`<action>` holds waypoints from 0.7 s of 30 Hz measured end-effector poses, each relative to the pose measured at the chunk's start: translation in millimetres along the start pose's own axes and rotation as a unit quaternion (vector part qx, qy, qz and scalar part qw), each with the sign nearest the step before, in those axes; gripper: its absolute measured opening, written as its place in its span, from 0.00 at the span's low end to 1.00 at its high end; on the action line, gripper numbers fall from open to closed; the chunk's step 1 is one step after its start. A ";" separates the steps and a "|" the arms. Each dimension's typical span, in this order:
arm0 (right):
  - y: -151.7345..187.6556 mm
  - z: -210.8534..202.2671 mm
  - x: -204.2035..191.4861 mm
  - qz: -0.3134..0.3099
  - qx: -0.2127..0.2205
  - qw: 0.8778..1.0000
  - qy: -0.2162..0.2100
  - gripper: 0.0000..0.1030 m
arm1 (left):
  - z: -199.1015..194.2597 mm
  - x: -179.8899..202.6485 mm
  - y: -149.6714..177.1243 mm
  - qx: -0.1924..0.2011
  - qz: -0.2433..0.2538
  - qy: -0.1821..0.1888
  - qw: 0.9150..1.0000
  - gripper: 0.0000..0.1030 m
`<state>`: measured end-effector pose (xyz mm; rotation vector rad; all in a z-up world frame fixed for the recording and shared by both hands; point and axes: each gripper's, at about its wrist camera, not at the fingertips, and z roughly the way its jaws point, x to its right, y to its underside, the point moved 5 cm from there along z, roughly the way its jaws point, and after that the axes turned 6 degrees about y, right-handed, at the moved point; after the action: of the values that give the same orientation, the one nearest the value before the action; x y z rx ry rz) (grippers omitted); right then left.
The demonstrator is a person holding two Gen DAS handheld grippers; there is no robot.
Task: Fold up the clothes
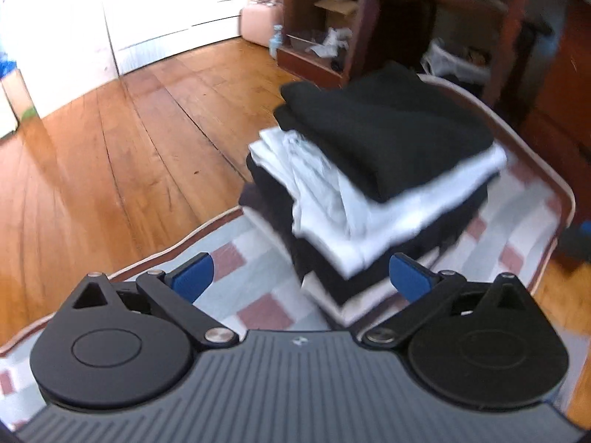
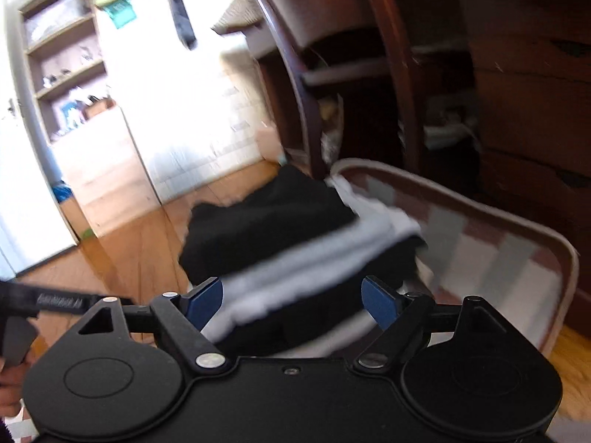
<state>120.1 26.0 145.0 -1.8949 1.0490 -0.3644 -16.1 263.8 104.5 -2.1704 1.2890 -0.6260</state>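
Note:
A stack of folded clothes sits on a checked cloth surface, black and white layers alternating, with a black garment on top. My left gripper is open just short of the stack's near corner, its blue pads holding nothing. In the right wrist view the same stack lies close in front, blurred. My right gripper is open too, with the stack's near edge showing between its blue pads; whether they touch it is unclear.
The checked surface has a piped edge with wooden floor beyond. Dark wooden shelves and chair legs stand behind the stack. A pink case is by the white wall. The other gripper's body shows at left.

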 end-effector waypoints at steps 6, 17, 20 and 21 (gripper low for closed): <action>20.3 -25.8 5.2 -0.005 -0.054 0.996 0.067 0.86 | -16.1 30.6 32.5 -0.029 0.043 0.035 0.998 1.00; 47.1 -53.1 3.6 -0.011 -0.114 0.990 0.081 0.85 | -26.9 55.9 85.5 -0.078 0.100 0.037 0.991 1.00; 54.6 -56.4 -1.5 -0.023 -0.125 0.988 0.089 0.86 | -28.7 58.7 87.2 -0.079 0.111 0.039 0.990 1.00; 56.2 -57.6 -4.4 -0.028 -0.129 0.987 0.088 0.86 | -29.9 59.2 87.3 -0.078 0.115 0.038 0.990 1.00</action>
<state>52.9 -16.2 130.5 -2.1557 1.2090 -0.4522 -65.2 169.7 77.0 -2.0931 1.6482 -0.5343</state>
